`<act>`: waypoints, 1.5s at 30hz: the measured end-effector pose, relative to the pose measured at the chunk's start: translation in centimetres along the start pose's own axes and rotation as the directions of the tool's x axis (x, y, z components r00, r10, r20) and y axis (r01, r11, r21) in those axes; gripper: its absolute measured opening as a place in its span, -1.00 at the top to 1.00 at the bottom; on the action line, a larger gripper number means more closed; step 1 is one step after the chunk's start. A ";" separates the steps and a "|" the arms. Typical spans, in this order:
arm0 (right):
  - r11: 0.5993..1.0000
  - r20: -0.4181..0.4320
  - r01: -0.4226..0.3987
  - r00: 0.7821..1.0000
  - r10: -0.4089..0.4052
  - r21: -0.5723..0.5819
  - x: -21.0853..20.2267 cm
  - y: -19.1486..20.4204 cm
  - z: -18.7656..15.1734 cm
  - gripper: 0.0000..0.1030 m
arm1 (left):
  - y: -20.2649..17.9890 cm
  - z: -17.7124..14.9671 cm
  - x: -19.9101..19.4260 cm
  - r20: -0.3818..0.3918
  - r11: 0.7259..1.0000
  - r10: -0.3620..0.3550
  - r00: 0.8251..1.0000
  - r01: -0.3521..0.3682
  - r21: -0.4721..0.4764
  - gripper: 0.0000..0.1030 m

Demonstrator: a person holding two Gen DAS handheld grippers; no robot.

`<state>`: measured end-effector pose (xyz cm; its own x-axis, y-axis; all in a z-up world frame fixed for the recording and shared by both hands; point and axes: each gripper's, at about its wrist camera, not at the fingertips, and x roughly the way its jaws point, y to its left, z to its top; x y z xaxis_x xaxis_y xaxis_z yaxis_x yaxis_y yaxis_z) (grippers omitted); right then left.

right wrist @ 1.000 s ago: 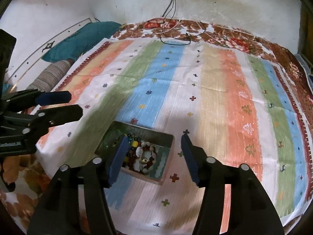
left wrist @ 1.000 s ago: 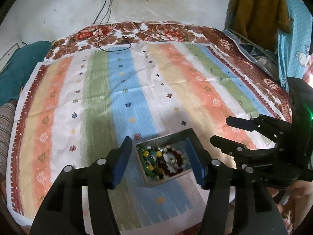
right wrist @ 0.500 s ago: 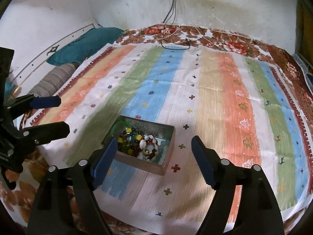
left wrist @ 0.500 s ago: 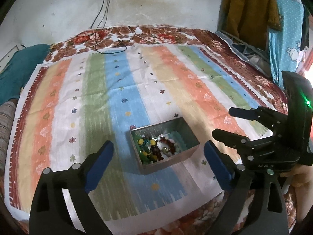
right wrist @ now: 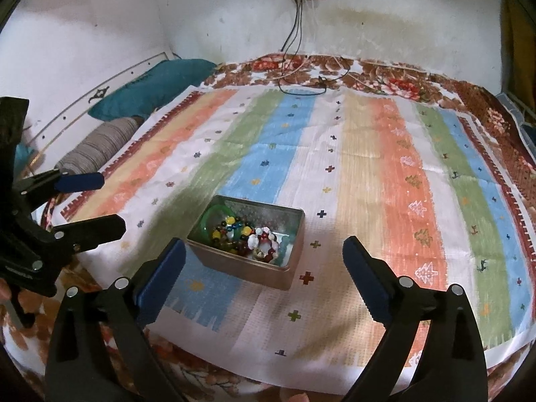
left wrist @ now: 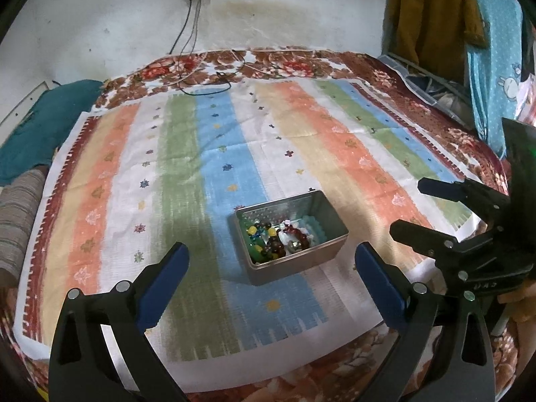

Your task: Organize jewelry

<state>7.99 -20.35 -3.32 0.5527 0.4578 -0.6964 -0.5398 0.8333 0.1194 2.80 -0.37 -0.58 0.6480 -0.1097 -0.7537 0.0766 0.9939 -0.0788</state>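
An open metal tin (left wrist: 301, 261) sits on the striped cloth near its front edge, holding a heap of beaded bracelets (left wrist: 278, 238) in red, white, yellow and green. In the right wrist view the tin (right wrist: 248, 269) also shows a green bangle (right wrist: 209, 217) against its left wall. My left gripper (left wrist: 270, 249) hangs in front of the tin, jaws wide apart, nothing between them. My right gripper (right wrist: 263, 243) is also short of the tin, its jaws still opening and empty. Each appears in the other's view: the right gripper (left wrist: 408, 207), the left gripper (right wrist: 112, 201).
The striped cloth (left wrist: 217, 174) covers a floral bedspread (left wrist: 284, 63). A teal pillow (right wrist: 150, 87) and a striped bolster (right wrist: 97, 147) lie at the left. Black cables (right wrist: 301, 83) trail from a wall socket at the back. Clothes (left wrist: 435, 16) hang at the right.
Both grippers have opened wide and drawn back from the tin, which now lies farther ahead of the fingers. The tin and its jewelry have not moved on the cloth.
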 end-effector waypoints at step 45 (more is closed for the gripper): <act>1.000 0.042 -0.027 0.999 0.028 -0.009 -1.5 0.6 -0.6 -0.87 | -0.5 -0.4 -1.3 0.042 1.000 -0.016 0.999 0.016 0.011 -0.89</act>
<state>6.43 -20.74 -2.61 0.5637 0.4935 -0.6623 -0.5607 0.8174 0.1318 1.61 -0.68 0.13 0.6782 -0.1263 -0.7239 0.0950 0.9919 -0.0840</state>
